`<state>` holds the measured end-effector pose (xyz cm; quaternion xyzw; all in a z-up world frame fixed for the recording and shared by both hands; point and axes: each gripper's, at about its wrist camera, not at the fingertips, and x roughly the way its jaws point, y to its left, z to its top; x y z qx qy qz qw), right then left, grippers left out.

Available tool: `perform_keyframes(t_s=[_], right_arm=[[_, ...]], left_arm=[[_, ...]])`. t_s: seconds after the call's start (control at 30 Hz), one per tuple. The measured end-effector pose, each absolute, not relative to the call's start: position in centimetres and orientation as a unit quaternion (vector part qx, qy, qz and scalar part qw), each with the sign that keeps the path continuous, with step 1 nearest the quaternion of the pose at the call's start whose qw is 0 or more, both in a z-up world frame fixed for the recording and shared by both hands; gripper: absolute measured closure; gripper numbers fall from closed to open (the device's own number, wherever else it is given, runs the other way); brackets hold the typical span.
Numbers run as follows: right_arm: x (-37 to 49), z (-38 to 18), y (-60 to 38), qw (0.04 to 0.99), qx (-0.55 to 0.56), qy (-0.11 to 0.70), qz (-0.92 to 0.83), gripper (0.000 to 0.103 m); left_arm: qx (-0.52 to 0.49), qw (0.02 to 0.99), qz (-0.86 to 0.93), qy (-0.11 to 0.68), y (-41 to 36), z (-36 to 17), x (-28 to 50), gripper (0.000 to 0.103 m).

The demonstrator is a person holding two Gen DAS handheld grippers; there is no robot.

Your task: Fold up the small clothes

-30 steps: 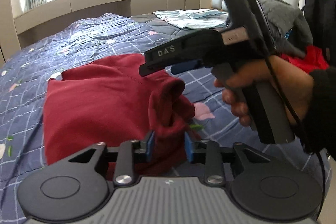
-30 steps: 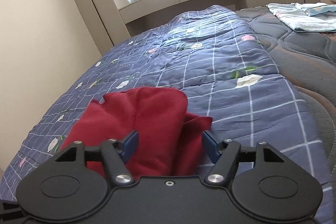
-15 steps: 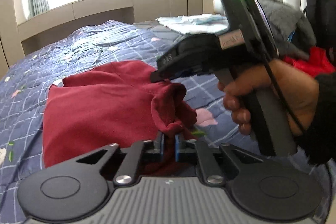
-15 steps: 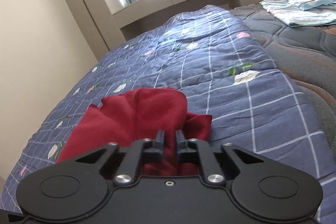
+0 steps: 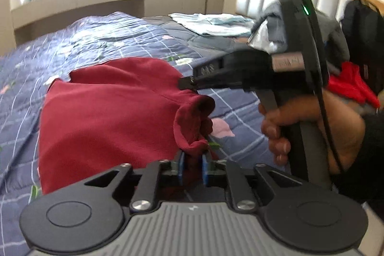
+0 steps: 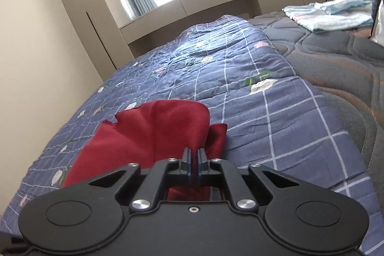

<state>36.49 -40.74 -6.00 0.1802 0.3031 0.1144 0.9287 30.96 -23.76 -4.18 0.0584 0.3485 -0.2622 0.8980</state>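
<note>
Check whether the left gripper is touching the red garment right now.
Touching. The left wrist view shows a bunched fold of the red garment between the left gripper's blue pads; its jaws are opening slightly, but cloth still fills the gap.

The left gripper's (image 5: 192, 168) body hides the red garment's (image 5: 108, 116) near hem at 6 o'clock, the right gripper (image 5: 240, 73) (motion-blurred) covers the grey clothes (image 5: 336, 40) at 2 o'clock, and the backpack (image 5: 364, 40) is cut off at 3 o'clock.

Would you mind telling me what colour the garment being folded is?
The garment is dark red, plain with no print; it shows best in the left wrist view.
</note>
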Motion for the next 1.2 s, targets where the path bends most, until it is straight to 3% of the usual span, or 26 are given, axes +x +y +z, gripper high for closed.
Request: perform_keyframes(t_s=[0.07,0.13,0.2,0.27,0.4,0.57,0.87,1.2], right_arm=[[36.4,-5.7,-40.6,0.934,0.163,0.298,0.111,0.077],[36.4,-5.3,-40.5,0.942,0.137,0.287,0.105,0.06],[36.5,-4.9,-40.2,0.951,0.107,0.275,0.097,0.036],[36.8,-4.4,-39.7,0.957,0.083,0.264,0.09,0.021],[38.1,-3.2,-37.6,0.967,0.025,0.236,0.097,0.003],[41.5,-2.3,-33.3,0.964,-0.046,0.214,0.152,0.001],[47.7,-5.1,-31.1,0.95,-0.097,0.271,0.122,0.003],[47.4,-9.6,-35.3,0.955,-0.017,0.282,0.092,0.001]], left_arm=[[0.035,0.896,-0.262,0.355,-22.8,-3.5,31.3,0.045],[0.004,0.897,-0.261,0.357,-21.6,-2.8,31.7,0.03],[-0.021,0.892,-0.267,0.363,-20.4,-2.2,32.2,0.025],[-0.047,0.894,-0.258,0.364,-18.7,-1.7,33.1,0.013],[-0.064,0.924,-0.15,0.346,-15.3,-0.9,36.6,0.006],[-0.07,0.942,-0.017,0.328,-11.8,-1.4,42.8,0.006],[-0.036,0.931,0.024,0.363,-11.3,-6.5,51.4,0.005],[-0.06,0.928,0.016,0.368,-10.8,-10.0,52.1,0.0]])
